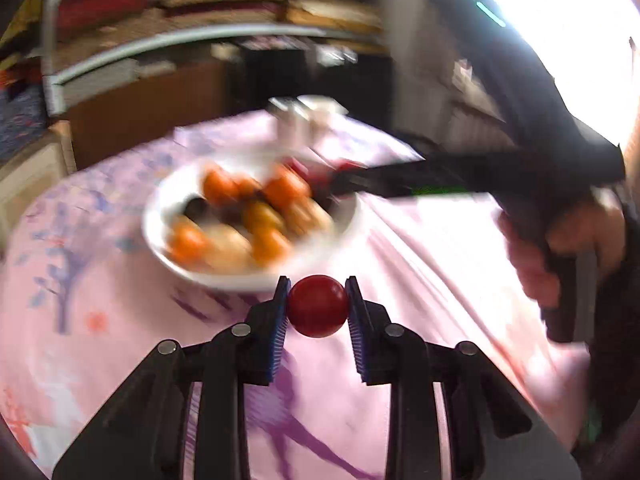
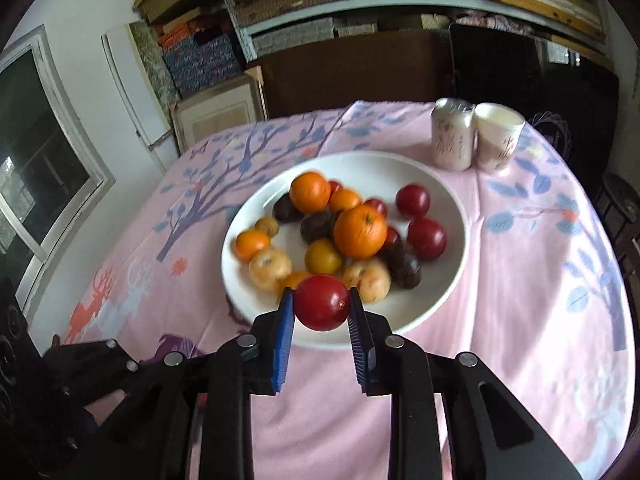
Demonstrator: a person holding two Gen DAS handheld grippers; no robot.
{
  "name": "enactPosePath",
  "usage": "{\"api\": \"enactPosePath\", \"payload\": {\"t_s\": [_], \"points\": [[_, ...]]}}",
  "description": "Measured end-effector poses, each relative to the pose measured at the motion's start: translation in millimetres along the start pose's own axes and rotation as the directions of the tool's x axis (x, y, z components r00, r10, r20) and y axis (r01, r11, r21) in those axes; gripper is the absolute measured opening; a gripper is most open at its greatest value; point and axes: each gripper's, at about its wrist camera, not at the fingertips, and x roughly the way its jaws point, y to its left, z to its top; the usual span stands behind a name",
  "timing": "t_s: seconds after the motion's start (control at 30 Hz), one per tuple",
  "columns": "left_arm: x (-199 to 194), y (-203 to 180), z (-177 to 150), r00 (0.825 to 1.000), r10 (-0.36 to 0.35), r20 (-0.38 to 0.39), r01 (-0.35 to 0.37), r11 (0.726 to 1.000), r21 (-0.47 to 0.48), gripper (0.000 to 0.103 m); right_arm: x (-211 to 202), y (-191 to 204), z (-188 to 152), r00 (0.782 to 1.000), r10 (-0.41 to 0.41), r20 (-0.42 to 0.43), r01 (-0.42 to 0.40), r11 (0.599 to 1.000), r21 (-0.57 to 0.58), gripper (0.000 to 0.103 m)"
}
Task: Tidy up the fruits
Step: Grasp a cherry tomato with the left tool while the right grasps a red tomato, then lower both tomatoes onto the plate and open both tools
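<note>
Two wrist views look down over a round counter (image 2: 520, 280) draped in a pink cloth printed with purple trees and blue leaves; a white plate (image 2: 448, 288) sits near its middle, heaped with fruit.

In the left wrist view, the left tongs (image 1: 318, 308) pinch a small round red fruit (image 1: 318, 306) between their blue pads (image 1: 280, 328); the fruit is held at the tips, just in front of the near rim of the plate (image 1: 160, 236); the plate and its orange and yellow fruit are blurred there. To the right, a hand (image 1: 576, 240) grips the black handle of the other tool, whose arm reaches toward the far side of the plate.

In the right wrist view, the right tongs (image 2: 322, 308) are pressed onto another red fruit (image 2: 321, 303), glossy and round, held over the near edge of the plate. On the plate lie two large oranges (image 2: 360, 232), smaller orange and yellow fruit, pale yellow fruit (image 2: 270, 268), dark purple fruit (image 2: 404, 268) and several red ones (image 2: 426, 238) toward the right side. Beyond the plate, near the far edge of the counter, stand a pale can (image 2: 452, 136) and a white cup (image 2: 498, 136), touching side by side. Behind the counter, shelves hold stacked boxes; a window (image 2: 36, 168) shows at left.
</note>
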Motion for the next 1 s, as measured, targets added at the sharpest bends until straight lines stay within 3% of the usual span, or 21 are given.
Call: {"api": "enactPosePath", "payload": {"t_s": [0.07, 0.13, 0.27, 0.5, 0.53, 0.57, 0.6, 0.63, 0.7, 0.83, 1.0], "points": [[8, 14, 20, 0.993, 0.11, 0.03, -0.11, 0.994, -0.015, 0.027, 4, -3, 10, 0.999, -0.038, 0.011, 0.038, 0.999, -0.015, 0.026], [23, 29, 34, 0.986, 0.167, 0.004, -0.167, 0.985, -0.038, 0.027, 17, -5, 19, 0.998, -0.062, -0.002, 0.062, 0.998, -0.019, 0.026], [48, 49, 52, 0.983, 0.184, -0.019, -0.185, 0.98, -0.078, 0.027, 46, -15, 33, 0.997, -0.064, -0.037, 0.065, 0.998, 0.021, 0.026], [79, 55, 76, 0.984, 0.178, -0.002, -0.177, 0.976, -0.128, 0.027, 71, -21, 49, 0.996, -0.094, 0.008, 0.094, 0.994, 0.051, 0.027], [82, 54, 78, 0.978, 0.211, 0.012, -0.207, 0.97, -0.13, 0.028, 72, -20, 49, 0.995, -0.091, 0.039, 0.089, 0.995, 0.042, 0.045], [84, 54, 79, 0.971, 0.238, 0.02, -0.234, 0.963, -0.135, 0.06, 70, -19, 48, 0.99, -0.117, 0.084, 0.115, 0.993, 0.03, 0.069], [83, 54, 77, 0.954, 0.298, 0.023, -0.291, 0.944, -0.154, 0.086, 66, -21, 46, 0.976, -0.185, 0.119, 0.181, 0.982, 0.045, 0.091], [81, 55, 75, 0.947, 0.32, 0.037, -0.309, 0.935, -0.171, 0.098, 61, -24, 44, 0.968, -0.204, 0.144, 0.197, 0.979, 0.059, 0.099], [72, 55, 68, 0.95, 0.302, 0.081, -0.285, 0.943, -0.175, 0.098, 54, -31, 38, 0.977, -0.172, 0.126, 0.163, 0.984, 0.077, 0.099], [53, 51, 57, 0.95, 0.3, 0.084, -0.28, 0.941, -0.189, 0.098, 36, -38, 15, 0.977, -0.189, 0.101, 0.179, 0.979, 0.101, 0.099], [24, 35, 39, 0.937, 0.332, 0.111, -0.316, 0.938, -0.142, 0.098, 5, -38, -17, 0.979, -0.182, 0.094, 0.17, 0.977, 0.125, 0.099]]}}
